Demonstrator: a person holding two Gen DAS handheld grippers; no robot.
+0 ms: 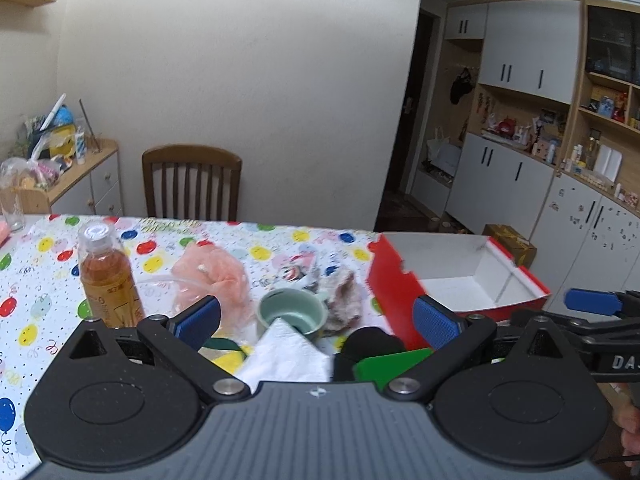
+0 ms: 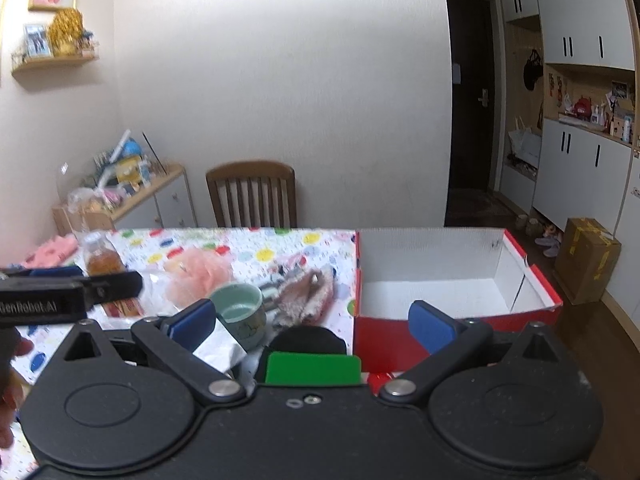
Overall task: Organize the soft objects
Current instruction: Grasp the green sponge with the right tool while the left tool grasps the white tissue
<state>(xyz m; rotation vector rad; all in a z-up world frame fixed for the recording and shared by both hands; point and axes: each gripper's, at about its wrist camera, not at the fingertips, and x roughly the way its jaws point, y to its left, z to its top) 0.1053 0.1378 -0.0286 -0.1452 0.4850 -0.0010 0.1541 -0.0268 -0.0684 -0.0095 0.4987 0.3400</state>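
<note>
A pink mesh bath pouf (image 1: 210,280) (image 2: 200,274) lies on the balloon-print tablecloth (image 1: 40,264). A fuzzy pinkish-brown soft item (image 1: 342,298) (image 2: 306,296) lies right of a green cup (image 1: 291,314) (image 2: 240,314). A white tissue (image 1: 286,354) (image 2: 218,346) lies in front of the cup. A red box with a white inside (image 1: 460,284) (image 2: 448,292) stands open and empty at the right. My left gripper (image 1: 316,318) is open and empty above the near table edge. My right gripper (image 2: 310,320) is open and empty, near the box's front left corner.
A bottle of amber drink (image 1: 108,276) (image 2: 102,264) stands at the left. A black and green object (image 1: 380,354) (image 2: 312,356) lies near the front edge. A wooden chair (image 1: 192,182) stands behind the table. A cardboard box (image 2: 588,264) sits on the floor.
</note>
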